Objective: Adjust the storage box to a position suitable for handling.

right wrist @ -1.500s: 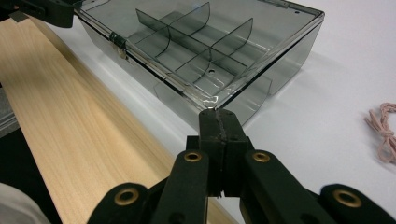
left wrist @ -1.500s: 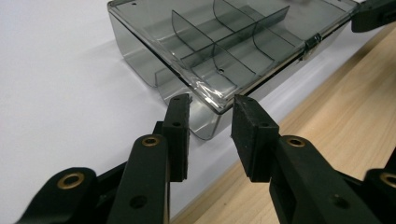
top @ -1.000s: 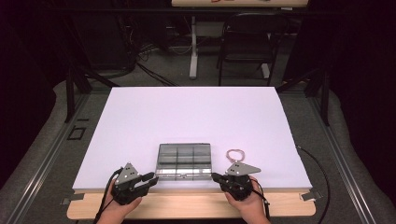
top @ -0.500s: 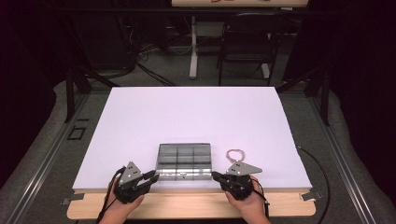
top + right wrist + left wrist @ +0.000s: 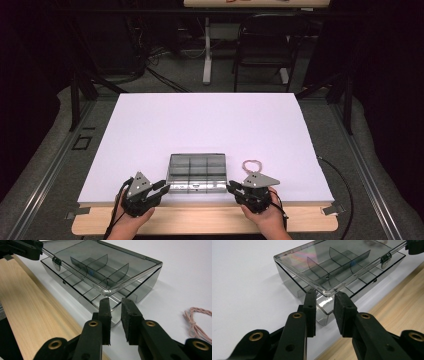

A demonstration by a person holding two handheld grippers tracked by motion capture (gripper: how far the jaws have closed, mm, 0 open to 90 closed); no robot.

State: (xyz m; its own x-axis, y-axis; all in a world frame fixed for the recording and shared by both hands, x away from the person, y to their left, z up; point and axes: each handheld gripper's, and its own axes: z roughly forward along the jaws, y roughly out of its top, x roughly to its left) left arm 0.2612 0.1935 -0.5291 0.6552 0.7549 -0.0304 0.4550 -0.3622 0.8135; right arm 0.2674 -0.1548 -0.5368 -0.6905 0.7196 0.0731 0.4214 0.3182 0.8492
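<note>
High view: a clear plastic compartment box [image 5: 196,173] sits at the lower centre of the frame, near the front edge of the white surface [image 5: 210,125]. The left tongs [image 5: 161,185] reach for its lower left corner, the right tongs [image 5: 232,188] for its lower right corner. A small loop of pinkish cord [image 5: 251,164] lies just right of the box. Compared with the pictures from a second ago, both hands and the box sit where they were; nothing on the surface has shifted.

Left gripper view: the left tongs [image 5: 325,298] stand slightly parted, the corner of the lid [image 5: 337,262] just above their tips. The jaws have just opened a touch after closing; the pads do not look pressed on anything, and the lid seems a little raised from the base at this corner.

Right gripper view: the right tongs [image 5: 115,303] have just been opening from a tight close, now a narrow gap with the other lid corner just beyond the tips, nothing clamped. The cord [image 5: 197,321] lies at the right edge.

My reading: the loosened jaws suggest both tongs are being readied to catch the lid's front edge, so opening the box is about to begin rather than underway.
</note>
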